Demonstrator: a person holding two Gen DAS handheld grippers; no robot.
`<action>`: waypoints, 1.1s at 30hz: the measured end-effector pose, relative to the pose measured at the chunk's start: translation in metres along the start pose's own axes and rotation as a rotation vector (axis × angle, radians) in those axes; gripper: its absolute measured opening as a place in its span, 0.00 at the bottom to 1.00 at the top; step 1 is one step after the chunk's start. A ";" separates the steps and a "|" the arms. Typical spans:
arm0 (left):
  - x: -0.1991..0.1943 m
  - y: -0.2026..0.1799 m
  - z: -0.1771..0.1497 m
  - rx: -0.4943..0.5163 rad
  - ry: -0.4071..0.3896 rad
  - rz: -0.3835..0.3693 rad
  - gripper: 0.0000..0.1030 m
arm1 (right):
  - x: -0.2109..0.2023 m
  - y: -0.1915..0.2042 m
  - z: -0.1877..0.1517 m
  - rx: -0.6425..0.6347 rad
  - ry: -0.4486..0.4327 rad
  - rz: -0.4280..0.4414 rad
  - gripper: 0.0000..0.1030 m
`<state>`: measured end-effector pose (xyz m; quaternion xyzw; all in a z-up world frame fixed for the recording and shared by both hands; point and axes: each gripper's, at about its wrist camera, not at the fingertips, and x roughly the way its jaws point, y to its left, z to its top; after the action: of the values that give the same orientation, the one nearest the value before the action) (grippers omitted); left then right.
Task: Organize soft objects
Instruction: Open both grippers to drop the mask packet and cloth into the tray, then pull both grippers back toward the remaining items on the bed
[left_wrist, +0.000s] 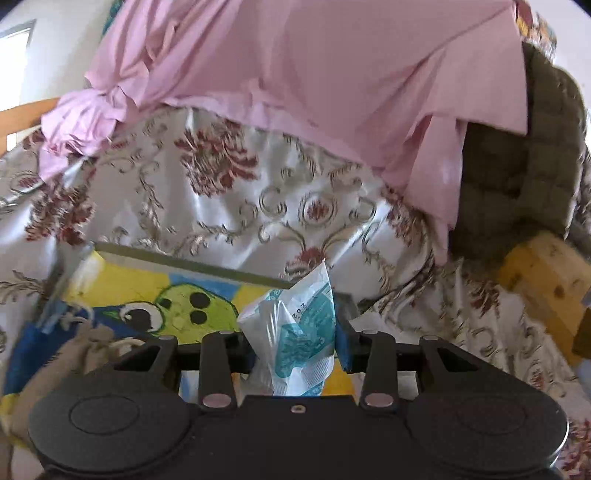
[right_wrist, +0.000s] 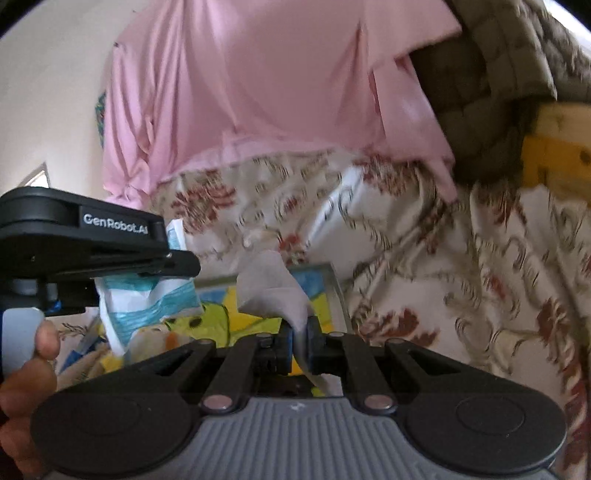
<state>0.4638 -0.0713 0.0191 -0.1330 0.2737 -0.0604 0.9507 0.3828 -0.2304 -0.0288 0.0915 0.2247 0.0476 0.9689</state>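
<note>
Both grippers are carrying soft things above the flowered bedspread (left_wrist: 229, 206), a pink sheet (left_wrist: 295, 74) draping ahead of them. Below the jaws, a colourful cartoon bin (left_wrist: 147, 291) is waiting; looks like the drop-off step, so the next move calls for lowering and letting go. The left gripper (left_wrist: 295, 343) is clamping a crinkly white-and-teal packet (left_wrist: 299, 325). The right gripper (right_wrist: 300, 332) is pinching a limp white tissue (right_wrist: 269, 288), jaws squeezed together.

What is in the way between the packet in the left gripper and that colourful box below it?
Nothing visible blocks it. The left gripper holds the white-and-teal packet right above the open colourful box, where a soft toy already lies. The pink cloth lies farther back.
</note>
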 end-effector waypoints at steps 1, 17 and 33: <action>0.007 -0.001 0.000 -0.002 0.019 0.000 0.40 | 0.006 -0.003 -0.002 0.007 0.016 -0.001 0.08; 0.041 0.000 -0.018 -0.030 0.194 0.114 0.59 | 0.025 -0.033 -0.007 0.158 0.147 0.021 0.22; -0.006 -0.002 -0.016 -0.072 0.085 0.124 0.88 | -0.006 -0.049 0.004 0.209 0.083 0.050 0.76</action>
<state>0.4498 -0.0756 0.0094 -0.1470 0.3233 0.0030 0.9348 0.3816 -0.2801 -0.0330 0.1954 0.2661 0.0519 0.9425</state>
